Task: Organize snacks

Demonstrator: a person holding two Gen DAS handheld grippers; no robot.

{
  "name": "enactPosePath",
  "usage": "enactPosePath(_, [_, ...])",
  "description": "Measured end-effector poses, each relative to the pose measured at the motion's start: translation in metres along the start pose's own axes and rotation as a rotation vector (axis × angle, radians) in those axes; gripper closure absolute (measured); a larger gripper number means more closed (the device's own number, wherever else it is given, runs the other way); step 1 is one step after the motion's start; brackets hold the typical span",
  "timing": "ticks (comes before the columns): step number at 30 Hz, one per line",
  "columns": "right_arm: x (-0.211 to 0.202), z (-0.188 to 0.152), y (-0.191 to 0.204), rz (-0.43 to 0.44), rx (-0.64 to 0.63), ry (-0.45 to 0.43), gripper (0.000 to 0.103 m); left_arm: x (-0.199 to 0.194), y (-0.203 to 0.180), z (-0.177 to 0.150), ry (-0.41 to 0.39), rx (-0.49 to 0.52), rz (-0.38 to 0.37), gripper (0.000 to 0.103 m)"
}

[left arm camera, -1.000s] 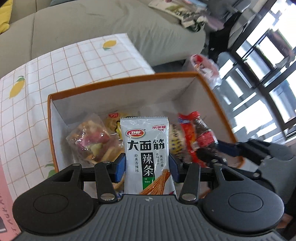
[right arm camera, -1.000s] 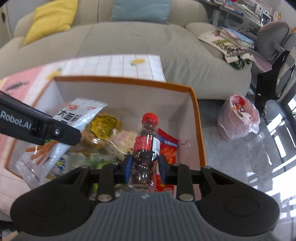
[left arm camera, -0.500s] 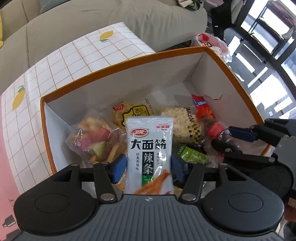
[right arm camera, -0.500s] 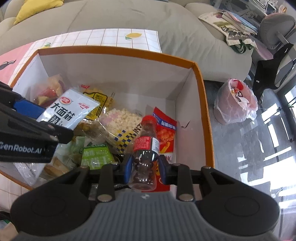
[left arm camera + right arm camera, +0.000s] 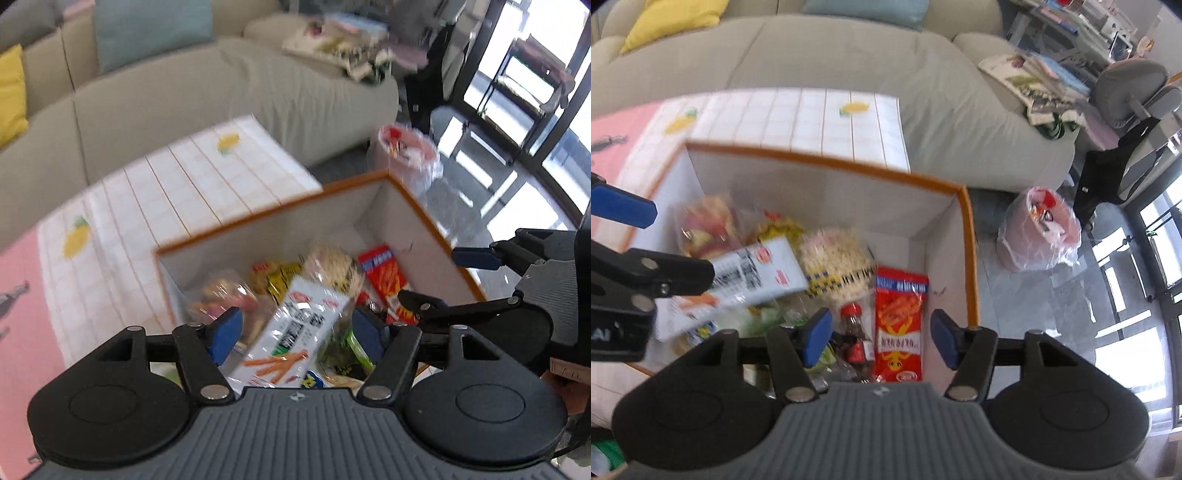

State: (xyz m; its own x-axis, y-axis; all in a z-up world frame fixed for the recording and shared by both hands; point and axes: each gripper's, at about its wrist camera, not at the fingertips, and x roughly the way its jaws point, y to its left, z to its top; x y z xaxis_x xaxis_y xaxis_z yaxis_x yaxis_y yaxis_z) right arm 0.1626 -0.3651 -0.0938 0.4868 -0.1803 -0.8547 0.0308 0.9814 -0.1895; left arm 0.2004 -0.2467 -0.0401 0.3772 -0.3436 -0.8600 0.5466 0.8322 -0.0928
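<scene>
An orange-rimmed white box (image 5: 266, 218) (image 5: 827, 162) holds several snacks. My left gripper (image 5: 297, 334) is open above the box. The white spicy-strip packet (image 5: 295, 332) lies tilted on the pile below it, also in the right wrist view (image 5: 753, 273). My right gripper (image 5: 881, 338) is open above the box's right side. The small cola bottle (image 5: 855, 339) lies in the box between its fingers, free of them, beside a red snack packet (image 5: 899, 325) (image 5: 384, 273). A popcorn bag (image 5: 836, 258), a yellow packet (image 5: 275, 277) and a dried-fruit bag (image 5: 705, 229) lie further in.
The box stands on a table with a white checked lemon-print cloth (image 5: 173, 192) and a pink mat (image 5: 18, 295). A grey sofa (image 5: 831, 62) with cushions is behind. A pink-bagged bin (image 5: 1039, 229) stands on the floor to the right, near a chair and windows.
Both grippers opened and pulled up and back. The white packet dropped tilted onto the pile. The cola bottle dropped into the box beside the red packet.
</scene>
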Motion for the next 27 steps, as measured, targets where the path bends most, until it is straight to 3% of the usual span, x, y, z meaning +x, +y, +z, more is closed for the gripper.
enactPosePath(9, [-0.089,0.019,0.017,0.105,0.097,-0.201,0.030,-0.087,0.021,-0.003,-0.196,-0.026,0.089,0.021])
enactPosePath(17, [-0.154,-0.006,0.043,0.189,0.229,-0.376,0.017,-0.141,0.036,-0.036,-0.319,0.006,0.176,0.021])
enactPosePath(23, [-0.179,-0.042,0.069,0.149,0.267,-0.457,0.013,-0.161,0.041,-0.072,-0.389,0.031,0.242,0.022])
enactPosePath(27, [-0.181,-0.062,0.081,0.118,0.266,-0.464,0.010,-0.164,0.041,-0.095,-0.412,0.047,0.267,0.022])
